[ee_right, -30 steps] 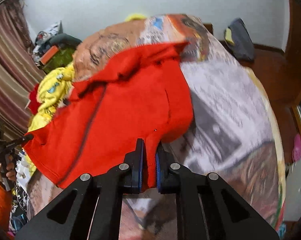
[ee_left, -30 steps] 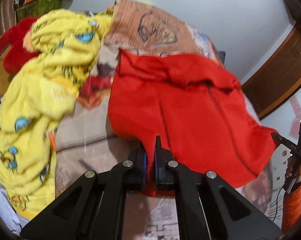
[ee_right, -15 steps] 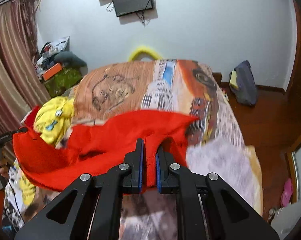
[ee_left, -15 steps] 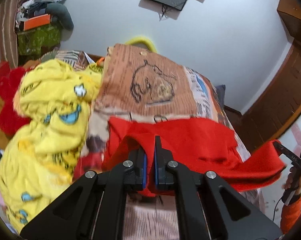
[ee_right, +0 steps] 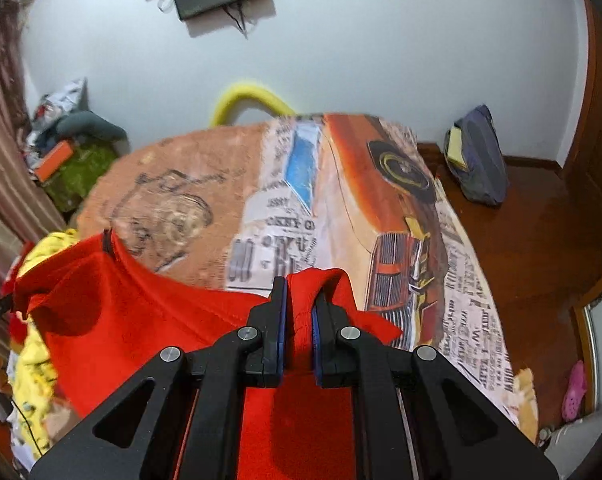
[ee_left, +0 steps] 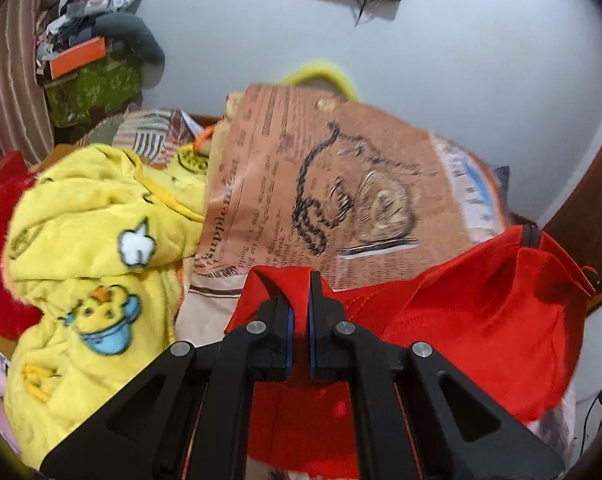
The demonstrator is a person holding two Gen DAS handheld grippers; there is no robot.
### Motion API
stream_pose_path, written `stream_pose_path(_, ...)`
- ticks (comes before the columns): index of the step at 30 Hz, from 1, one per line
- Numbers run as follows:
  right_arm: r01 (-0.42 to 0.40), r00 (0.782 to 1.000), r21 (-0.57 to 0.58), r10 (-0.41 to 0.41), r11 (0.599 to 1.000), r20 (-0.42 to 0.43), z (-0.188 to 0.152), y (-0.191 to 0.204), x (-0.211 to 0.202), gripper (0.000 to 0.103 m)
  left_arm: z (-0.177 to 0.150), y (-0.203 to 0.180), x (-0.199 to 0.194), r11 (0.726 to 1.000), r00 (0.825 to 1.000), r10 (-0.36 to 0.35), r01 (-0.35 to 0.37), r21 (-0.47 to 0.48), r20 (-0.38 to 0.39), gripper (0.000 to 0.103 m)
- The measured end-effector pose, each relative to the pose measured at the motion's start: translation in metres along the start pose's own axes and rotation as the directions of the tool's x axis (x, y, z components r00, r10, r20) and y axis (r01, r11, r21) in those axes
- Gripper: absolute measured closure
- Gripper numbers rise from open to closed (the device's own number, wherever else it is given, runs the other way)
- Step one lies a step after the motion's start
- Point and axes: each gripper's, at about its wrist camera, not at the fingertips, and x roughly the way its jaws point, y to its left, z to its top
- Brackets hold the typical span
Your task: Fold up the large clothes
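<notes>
- Two grippers share one load. From the left wrist view, the left gripper [ee_left: 298, 312] is pinched on a bunched edge of the red garment [ee_left: 481, 320], cloth showing between the blue pads. The rest of the garment sags off to the right, lifted clear of the printed bedspread [ee_left: 341, 184], and its far corner is pulled up taut near the frame's right edge, where a dark tip of the other tool shows. A yellow fleece blanket [ee_left: 85, 280] lies heaped on the left of the bed.
- From the right wrist view, the right gripper [ee_right: 299, 312] is likewise clamped on a fold of the red garment [ee_right: 121, 320], which hangs away to the left towards the other hand. Both tools point roughly level across the bed towards the far wall, held high.
- Judged step: the garment is raised and stretched between the hands, ahead of being laid flat or doubled over.
- The next move calls for carrying both corners forward together, keeping the top edge taut, then lowering onto the bare bedspread away from the yellow heap, so that no wrinkle is trapped.
</notes>
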Motion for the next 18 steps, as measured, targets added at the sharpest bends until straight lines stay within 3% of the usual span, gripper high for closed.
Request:
stream_pose_path(6, 0.015, 0.997, 0.046, -0.012, 0.999, -0.08, -0.003, -0.015, 0.045, 0.094, -0.011, 0.011, 0.072, 0.998, 0.992, 0.054, -0.057, -0.022, -0.116, 0.099)
stream_pose_path(10, 0.02, 0.994, 0.016, -0.018, 1.0, -0.111, -0.008, -0.017, 0.056, 0.093, -0.024, 0.013, 0.096, 0.998, 0.983, 0.061, -0.063, -0.001, -0.175, 0.096)
stream_pose_path(15, 0.041, 0.996, -0.084, -0.048, 0.996, -0.076, -0.01, -0.011, 0.044, 0.084, -0.036, 0.006, 0.099, 0.994, 0.973, 0.089, -0.072, 0.087, -0.214, 0.093)
stream_pose_path(18, 0.103, 0.994, -0.123, -0.108, 0.987, -0.036, -0.005, -0.006, 0.028, 0.083, -0.032, 0.002, 0.088, 0.991, 0.972, 0.091, -0.067, 0.117, -0.218, 0.093)
